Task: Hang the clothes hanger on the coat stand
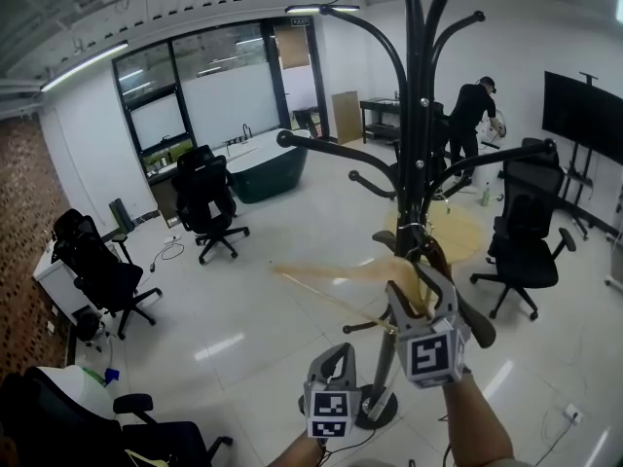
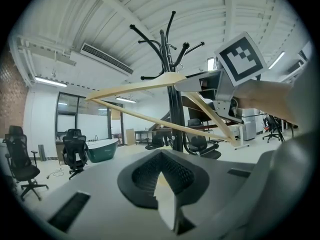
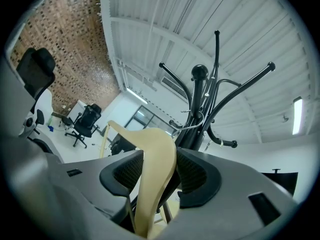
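The black coat stand [image 1: 414,163] rises just ahead of me, its curved arms spreading at head height. A pale wooden clothes hanger [image 1: 331,275] is held level beside the pole, with my right gripper [image 1: 421,280] shut on its right shoulder. In the right gripper view the wood [image 3: 152,184] fills the gap between the jaws. The hanger's wire hook [image 3: 192,126] lies close against the stand [image 3: 200,109]. My left gripper [image 1: 331,356] hangs lower and to the left, shut and empty. From the left gripper view the hanger [image 2: 150,86] crosses in front of the stand [image 2: 175,109].
The stand's round base [image 1: 375,412] sits on the glossy floor by my arms. Black office chairs [image 1: 209,202] [image 1: 526,236] stand around, and a dark green tub [image 1: 268,173] sits at the back. A person [image 1: 472,115] works at the far right near a screen [image 1: 582,115].
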The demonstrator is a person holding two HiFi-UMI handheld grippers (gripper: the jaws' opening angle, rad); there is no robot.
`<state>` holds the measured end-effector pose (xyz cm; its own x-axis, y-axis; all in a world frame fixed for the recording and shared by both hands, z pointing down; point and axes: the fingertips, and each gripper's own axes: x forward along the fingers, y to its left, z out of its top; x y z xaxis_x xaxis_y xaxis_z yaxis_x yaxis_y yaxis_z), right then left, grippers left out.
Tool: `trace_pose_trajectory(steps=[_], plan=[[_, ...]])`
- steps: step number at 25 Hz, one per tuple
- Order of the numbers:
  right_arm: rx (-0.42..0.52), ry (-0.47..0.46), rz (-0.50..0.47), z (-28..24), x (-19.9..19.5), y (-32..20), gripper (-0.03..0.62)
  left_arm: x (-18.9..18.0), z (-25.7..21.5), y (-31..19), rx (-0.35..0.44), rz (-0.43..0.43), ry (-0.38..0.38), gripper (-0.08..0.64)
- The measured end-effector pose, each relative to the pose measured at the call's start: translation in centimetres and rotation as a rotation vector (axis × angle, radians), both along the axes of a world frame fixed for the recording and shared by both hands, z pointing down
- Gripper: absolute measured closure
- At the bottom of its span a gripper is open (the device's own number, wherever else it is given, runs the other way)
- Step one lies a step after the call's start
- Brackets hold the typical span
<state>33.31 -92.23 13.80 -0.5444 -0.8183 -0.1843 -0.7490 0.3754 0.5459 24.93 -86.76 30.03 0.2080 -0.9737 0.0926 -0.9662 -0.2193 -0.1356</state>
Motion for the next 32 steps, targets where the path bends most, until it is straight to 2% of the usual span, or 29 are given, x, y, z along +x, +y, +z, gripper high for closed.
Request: trace_pose_trajectory(steps=[9,10,14,20,24,26,28,30,32], plan=[[-0.012,-0.028,0.012,1.3,0.3,0.9,0.397,-0.6,-0.3,0.7,0.011,0.027,0.001,0.543],[-0.027,-0.036,0.016,1.4,0.7,1.0,0.376,-0.5,-0.5,0.8,0.011,0.030,0.004,0.543],[-0.038,-0.084,0.043,1.5,1.1,2.3,0.362,-0.9,-1.2,1.3,0.014,0.040,0.024,0.543],[0.003,-0.183,0.083,1.8,4.0,5.9,0.362,1.4,-1.3,2.0,0.020,0.081,0.042,0.541],[0.019,-0.321,0.084,1.8,4.7,8.6,0.394,1.8,-1.1,2.6,0.021,0.120,0.055,0.542],[0.001,-0.412,0.086,2.5,4.8,9.6,0.485,1.6,-1.0,2.8,0.026,0.137,0.083,0.543],[-0.054,-0.514,0.091,3.9,5.3,10.1,0.576,1.8,-1.3,2.8,0.037,0.152,0.108,0.543],[-0.131,-0.582,0.094,5.7,5.6,10.2,0.589,2.3,-1.7,2.6,0.048,0.165,0.122,0.543],[-0.202,-0.599,0.103,7.8,5.4,10.5,0.589,2.3,-1.9,2.9,0.055,0.177,0.139,0.543]])
